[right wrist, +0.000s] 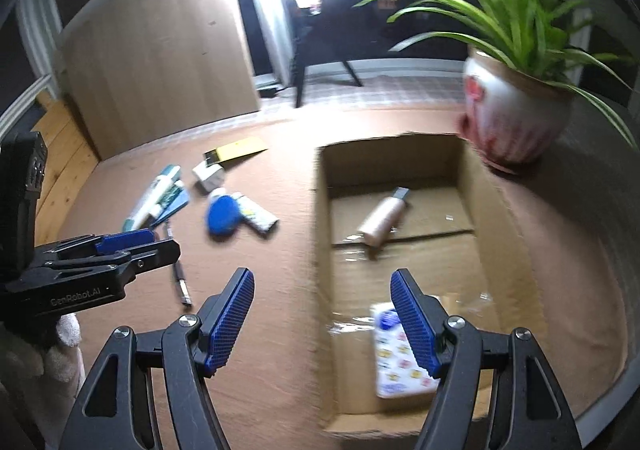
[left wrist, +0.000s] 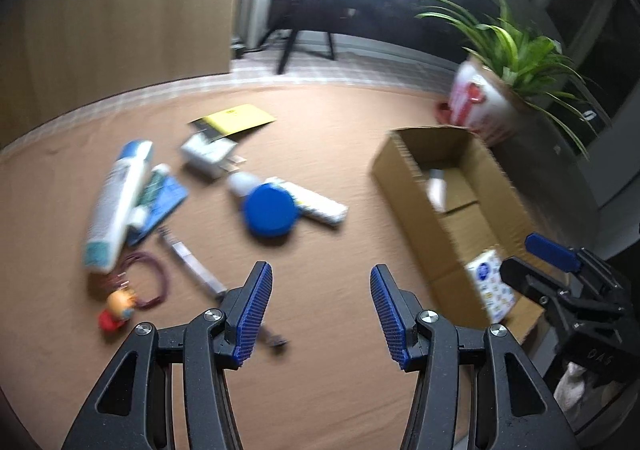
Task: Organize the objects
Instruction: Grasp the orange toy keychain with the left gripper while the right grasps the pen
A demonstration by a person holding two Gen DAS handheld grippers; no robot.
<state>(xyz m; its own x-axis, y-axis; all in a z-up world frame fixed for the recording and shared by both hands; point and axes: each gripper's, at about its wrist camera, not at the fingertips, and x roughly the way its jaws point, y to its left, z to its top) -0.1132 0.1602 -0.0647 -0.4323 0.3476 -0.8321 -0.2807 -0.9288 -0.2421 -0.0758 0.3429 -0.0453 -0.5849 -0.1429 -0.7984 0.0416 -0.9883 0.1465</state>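
My left gripper (left wrist: 320, 286) is open and empty above the brown table, short of a blue-lidded jar (left wrist: 270, 216), a large white tube (left wrist: 118, 206), a pen (left wrist: 196, 270) and a small toy on a red cord (left wrist: 118, 310). The cardboard box (left wrist: 420, 202) stands to the right. My right gripper (right wrist: 322, 284) is open and empty over the left wall of that box (right wrist: 322, 210). Inside lie a beige bottle (right wrist: 382, 220) and a patterned tissue pack (right wrist: 394, 366). Each gripper shows in the other's view: the right gripper (left wrist: 536, 262) and the left gripper (right wrist: 136, 244).
A potted plant (right wrist: 508, 118) stands behind the box at the right. A yellow envelope (left wrist: 234, 120), a small white box (left wrist: 208, 154), a blue packet (left wrist: 164, 202) and a slim white tube (left wrist: 316, 202) lie among the loose items. A wooden panel (left wrist: 120, 10) rises at the back left.
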